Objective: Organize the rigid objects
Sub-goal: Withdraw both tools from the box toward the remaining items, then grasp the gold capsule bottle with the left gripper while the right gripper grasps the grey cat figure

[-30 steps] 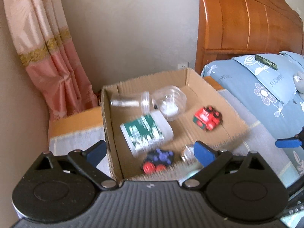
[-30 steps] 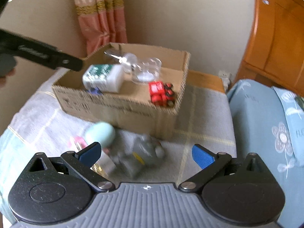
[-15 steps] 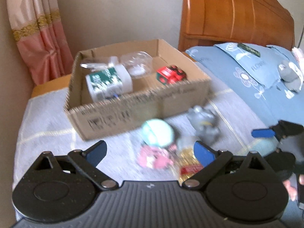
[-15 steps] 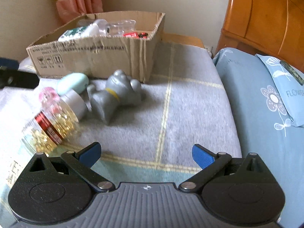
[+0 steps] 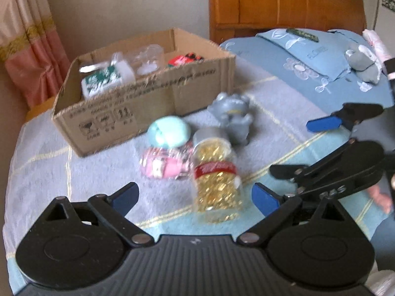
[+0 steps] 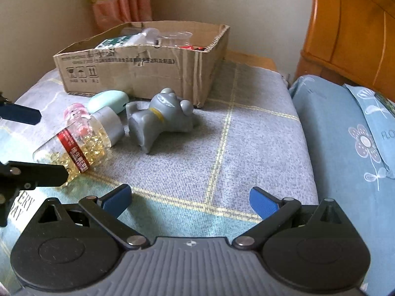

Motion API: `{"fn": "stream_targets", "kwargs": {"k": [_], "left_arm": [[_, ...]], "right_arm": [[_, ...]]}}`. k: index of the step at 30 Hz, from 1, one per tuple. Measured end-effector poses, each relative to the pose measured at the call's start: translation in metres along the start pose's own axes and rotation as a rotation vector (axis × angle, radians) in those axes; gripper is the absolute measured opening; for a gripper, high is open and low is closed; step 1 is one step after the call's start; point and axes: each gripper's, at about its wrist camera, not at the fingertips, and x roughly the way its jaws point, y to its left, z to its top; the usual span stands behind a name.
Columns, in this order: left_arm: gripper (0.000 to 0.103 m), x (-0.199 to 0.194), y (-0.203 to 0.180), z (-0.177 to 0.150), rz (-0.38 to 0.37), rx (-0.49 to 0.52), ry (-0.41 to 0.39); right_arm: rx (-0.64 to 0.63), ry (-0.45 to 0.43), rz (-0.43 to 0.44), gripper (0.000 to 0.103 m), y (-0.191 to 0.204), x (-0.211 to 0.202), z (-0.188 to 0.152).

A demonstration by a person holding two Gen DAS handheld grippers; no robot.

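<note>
A corrugated cardboard box, open-topped with a torn, frayed front rim, sat on a grey woven blanket crossed by pale yellow lines. Inside it lay one white jar with a green label, clear plastic containers too blurred to count, and one red toy car.

Four loose things lay just in front of the box. One smooth mint-green oval case lay nearest its front wall. One clear cylindrical bottle of golden capsules, grey-capped and red-banded, lay on its side. One pink plastic-wrapped item touched the bottle. One matte grey moulded animal figure with a yellow collar lay tipped over near the box's right corner.

Right of the figure the blanket stretched bare to its edge, where a blue floral quilt began.

The left gripper hovered over the bottle, jaws wide apart and empty. The right gripper hung over bare blanket, jaws likewise spread, gripping nothing.
</note>
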Motion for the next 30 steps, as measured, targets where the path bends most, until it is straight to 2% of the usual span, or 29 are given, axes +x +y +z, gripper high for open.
{"fn": "stream_targets", "kwargs": {"k": [6, 19, 25, 30], "left_arm": [[0.098, -0.001, 0.013, -0.015, 0.047, -0.014, 0.019], [0.098, 0.006, 0.058, -0.03, 0.123, -0.138, 0.059], [0.098, 0.006, 0.063, -0.031, 0.119, -0.152, 0.067], [0.098, 0.004, 0.063, -0.033, 0.094, -0.152, 0.074]], "right_arm": [[-0.042, 0.005, 0.038, 0.103, -0.002, 0.004, 0.004], [-0.129, -0.005, 0.079, 0.103, 0.002, 0.028, 0.031], [-0.201, -0.031, 0.087, 0.103, 0.008, 0.04, 0.048], [-0.227, -0.036, 0.131, 0.103, 0.007, 0.052, 0.058]]}}
